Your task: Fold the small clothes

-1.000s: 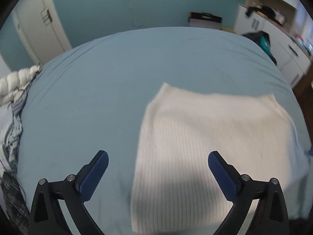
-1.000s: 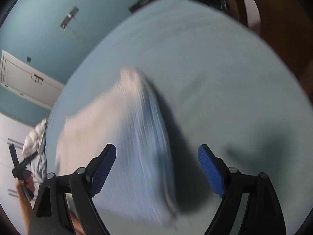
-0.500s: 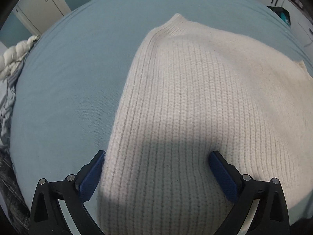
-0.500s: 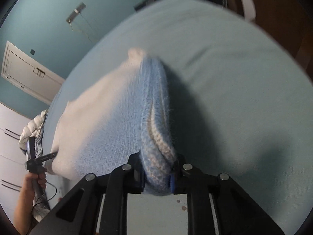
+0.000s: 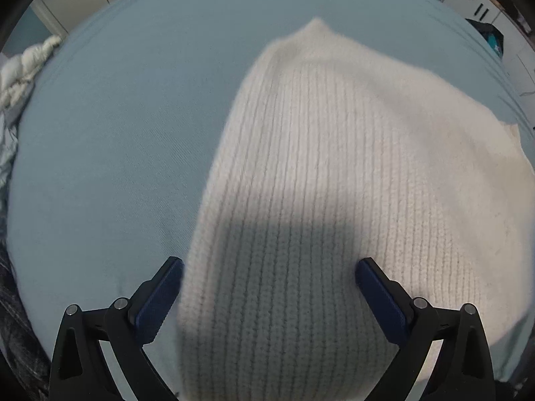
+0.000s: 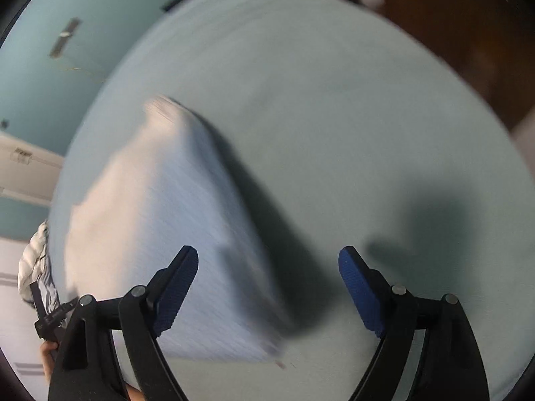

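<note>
While both the left gripper (image 5: 269, 279) and right gripper (image 6: 267, 275) are spread open and empty, the knit garment (image 5: 334, 173) is squared flat on the bed (image 5: 117, 133) before regrasping.

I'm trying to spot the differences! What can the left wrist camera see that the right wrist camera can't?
Only the left wrist view shows the white drawers at the far right and the sweater's knit ribs sharply, with the left gripper open around its near left edge.

Only the right wrist view shows the brown floor, the hand holding the other gripper, and the open right gripper.

Both show the cream sweater, the light blue bed sheet, and the white braided blanket.
</note>
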The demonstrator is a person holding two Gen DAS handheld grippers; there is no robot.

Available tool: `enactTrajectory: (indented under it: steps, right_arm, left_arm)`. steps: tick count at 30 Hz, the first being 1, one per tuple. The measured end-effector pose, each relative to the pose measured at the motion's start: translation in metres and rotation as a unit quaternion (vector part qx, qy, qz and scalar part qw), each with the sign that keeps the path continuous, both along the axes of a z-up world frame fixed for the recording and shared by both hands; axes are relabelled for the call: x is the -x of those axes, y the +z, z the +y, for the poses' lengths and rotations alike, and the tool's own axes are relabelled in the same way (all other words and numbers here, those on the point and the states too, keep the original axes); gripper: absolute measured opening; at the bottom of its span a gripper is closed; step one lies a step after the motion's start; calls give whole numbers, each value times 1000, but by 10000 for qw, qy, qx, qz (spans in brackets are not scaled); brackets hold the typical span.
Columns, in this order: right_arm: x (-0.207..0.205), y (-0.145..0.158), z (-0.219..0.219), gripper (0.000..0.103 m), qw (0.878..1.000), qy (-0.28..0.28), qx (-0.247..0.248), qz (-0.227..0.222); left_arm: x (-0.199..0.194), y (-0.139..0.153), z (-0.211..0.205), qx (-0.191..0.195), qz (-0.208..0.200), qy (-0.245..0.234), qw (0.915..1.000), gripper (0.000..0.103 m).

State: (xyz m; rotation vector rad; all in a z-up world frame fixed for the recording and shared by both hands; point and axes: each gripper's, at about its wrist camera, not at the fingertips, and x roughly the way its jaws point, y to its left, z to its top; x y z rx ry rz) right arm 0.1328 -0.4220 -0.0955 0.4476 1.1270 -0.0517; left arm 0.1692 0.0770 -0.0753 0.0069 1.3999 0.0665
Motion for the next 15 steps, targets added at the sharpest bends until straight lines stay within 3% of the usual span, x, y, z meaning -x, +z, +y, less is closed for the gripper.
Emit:
enactTrajectory:
  steps: [4,8,12,13,15]
  right_arm:
    - [-71,20,32,84,9992,334,207,-80]
    - [-156,3,81,84,9944,632,841,137]
    - [-195,-31,113,83,9868,932,1239,463]
    - [-200,-36,120,80,9843,1007,1363,484]
    - [-210,-43,137,61,9759,1231,1747,438]
  left_arm:
    - [-4,19,-10,-450,-471,-255,9976,103]
    - [-11,18,-19,-721,-627,-607,9936,103]
    - [-13,-11,-22,-669,-473,-922,9924,103]
    - [-15,-17,-20,-647,-457,-943,9924,103]
    - [-22,-21,-17,-507,-466,-922,9934,103]
